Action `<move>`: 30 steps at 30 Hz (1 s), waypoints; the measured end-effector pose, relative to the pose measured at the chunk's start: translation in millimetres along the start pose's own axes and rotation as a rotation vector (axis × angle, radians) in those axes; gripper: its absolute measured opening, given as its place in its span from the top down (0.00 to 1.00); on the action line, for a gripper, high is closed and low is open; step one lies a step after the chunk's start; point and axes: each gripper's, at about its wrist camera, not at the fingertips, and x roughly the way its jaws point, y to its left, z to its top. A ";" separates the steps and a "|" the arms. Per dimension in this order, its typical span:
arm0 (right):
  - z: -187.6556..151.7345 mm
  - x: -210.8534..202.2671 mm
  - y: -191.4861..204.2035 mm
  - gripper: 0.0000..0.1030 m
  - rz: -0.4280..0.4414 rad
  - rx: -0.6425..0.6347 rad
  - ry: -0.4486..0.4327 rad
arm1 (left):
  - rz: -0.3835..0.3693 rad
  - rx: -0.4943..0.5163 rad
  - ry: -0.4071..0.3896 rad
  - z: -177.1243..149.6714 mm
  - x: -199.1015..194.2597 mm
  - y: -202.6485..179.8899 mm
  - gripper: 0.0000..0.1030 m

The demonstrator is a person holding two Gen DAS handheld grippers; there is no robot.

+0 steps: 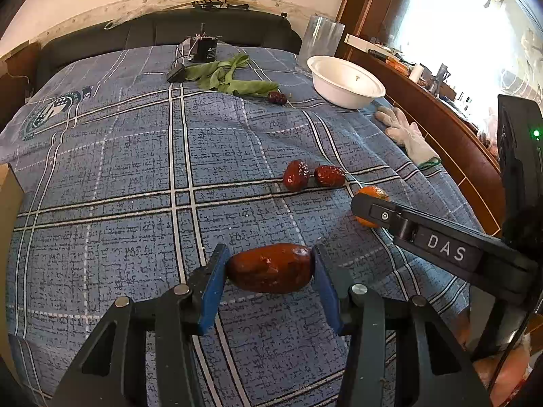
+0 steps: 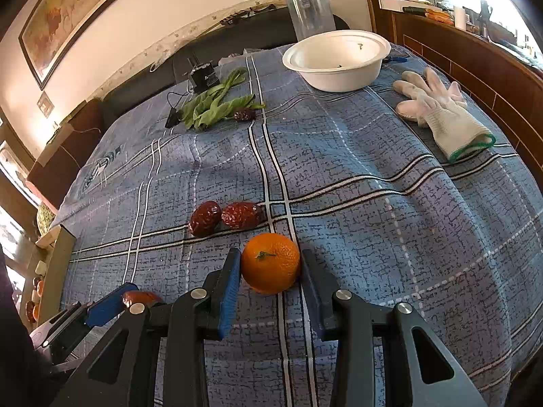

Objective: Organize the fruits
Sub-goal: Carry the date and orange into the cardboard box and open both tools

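Note:
My left gripper [image 1: 269, 273] is shut on a large red date [image 1: 271, 268], gripped end to end between its blue pads just above the blue plaid cloth [image 1: 135, 203]. My right gripper [image 2: 270, 274] is shut on a small orange [image 2: 270, 263]; in the left wrist view the orange [image 1: 373, 192] shows partly behind the right gripper's black finger. Two loose red dates [image 1: 314, 175] lie side by side beyond both grippers, also seen in the right wrist view [image 2: 225, 218]. A third date [image 1: 277, 97] lies far back by the greens. A white bowl [image 2: 336, 59] stands at the far right.
Green leaves [image 1: 227, 78] and a small black device with wires [image 1: 205, 49] lie at the back. A white work glove [image 2: 437, 108] lies on the right, near a wooden ledge [image 2: 475, 64]. A clear plastic cup [image 2: 310, 15] stands behind the bowl.

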 end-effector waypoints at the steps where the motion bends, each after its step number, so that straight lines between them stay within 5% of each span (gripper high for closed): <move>1: -0.3 -0.6 0.2 0.63 -0.001 0.002 -0.004 | 0.000 0.000 -0.002 -0.1 -0.1 -0.1 0.54; 12: -1.2 -10.1 11.9 0.63 -0.007 -0.045 -0.078 | 0.012 -0.062 -0.042 -5.9 -18.7 9.3 0.53; 18: -5.9 -14.1 17.9 0.64 -0.038 -0.074 -0.109 | 0.013 -0.149 -0.103 -20.0 -77.5 27.1 0.53; 23: -10.6 -20.2 35.9 0.63 -0.047 -0.128 -0.124 | 0.110 -0.229 -0.178 -33.1 -140.2 70.4 0.53; 30: -35.6 -49.1 120.8 0.63 0.117 -0.284 -0.107 | 0.308 -0.407 -0.204 -60.7 -194.1 159.4 0.53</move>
